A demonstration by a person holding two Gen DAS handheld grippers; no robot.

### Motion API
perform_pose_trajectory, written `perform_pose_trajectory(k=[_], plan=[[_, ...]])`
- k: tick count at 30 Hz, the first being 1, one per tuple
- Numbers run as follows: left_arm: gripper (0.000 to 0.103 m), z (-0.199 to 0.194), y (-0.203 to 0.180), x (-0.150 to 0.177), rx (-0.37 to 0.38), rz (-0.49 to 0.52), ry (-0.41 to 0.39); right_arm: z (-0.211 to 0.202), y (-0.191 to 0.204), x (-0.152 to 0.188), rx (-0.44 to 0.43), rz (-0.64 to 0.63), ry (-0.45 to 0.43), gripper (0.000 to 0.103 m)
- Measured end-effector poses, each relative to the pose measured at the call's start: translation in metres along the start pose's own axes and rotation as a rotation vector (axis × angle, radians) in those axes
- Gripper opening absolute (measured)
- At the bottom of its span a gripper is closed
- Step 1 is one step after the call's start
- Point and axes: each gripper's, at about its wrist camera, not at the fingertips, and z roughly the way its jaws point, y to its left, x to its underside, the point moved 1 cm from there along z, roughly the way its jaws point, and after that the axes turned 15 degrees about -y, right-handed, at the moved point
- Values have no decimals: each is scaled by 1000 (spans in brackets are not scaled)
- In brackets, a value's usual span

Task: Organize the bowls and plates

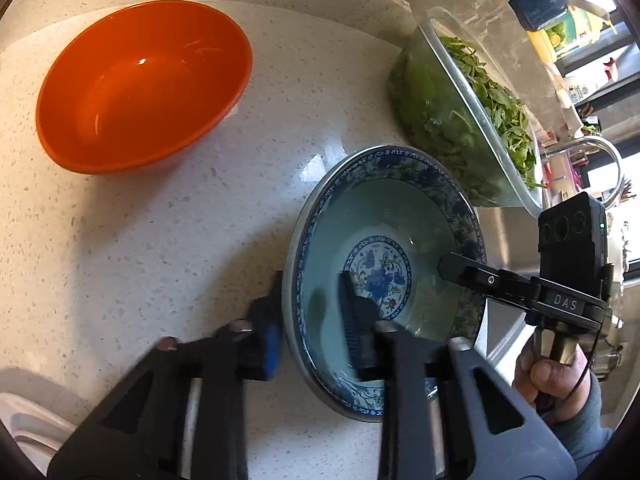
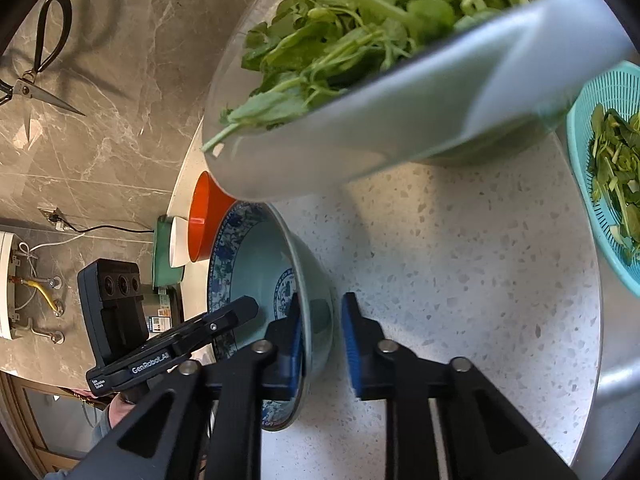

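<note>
Two grippers straddle blue-patterned bowl point(image 1: 384, 280) rim, lower centre: left gripper point(image 1: 316, 332) and right gripper point(image 2: 322, 344), both narrow, gaps visible; grasp step; next, close, lift toward orange bowl point(image 1: 144, 84), upper left

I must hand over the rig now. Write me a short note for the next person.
Left gripper: fingers straddle the near rim of the blue patterned bowl, one inside, one outside; grip not confirmed.
Right gripper: open, fingers astride the same bowl's opposite rim.
Orange bowl: empty, standing apart on the counter.
Done: nothing stacked yet.
Left: lift the patterned bowl and probably nest it with the orange one.
</note>
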Motion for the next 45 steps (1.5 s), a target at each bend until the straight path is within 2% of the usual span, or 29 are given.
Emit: perform_pose_trajectory(k=[4,14,25,28,33,45], plan=[[11,1,-2,3,-14,3,1,0,5,-1,24,-29,-2,16],[11,-28,-11,18,-7,6,-12,-15,18,7,13,-44,0,16],[11,-64,-30,81,-20,12,17,-40,17,60,6,-7,87,17],[11,-65,-28,98,-36,10,29,-40,12,77,11,7,119,18],[11,-64,-32,109,-58,27,29,-37,6,93,16,23,148,18],[11,-54,-32,123,-60,47,54,-45,-8,98,16,38,132,18]])
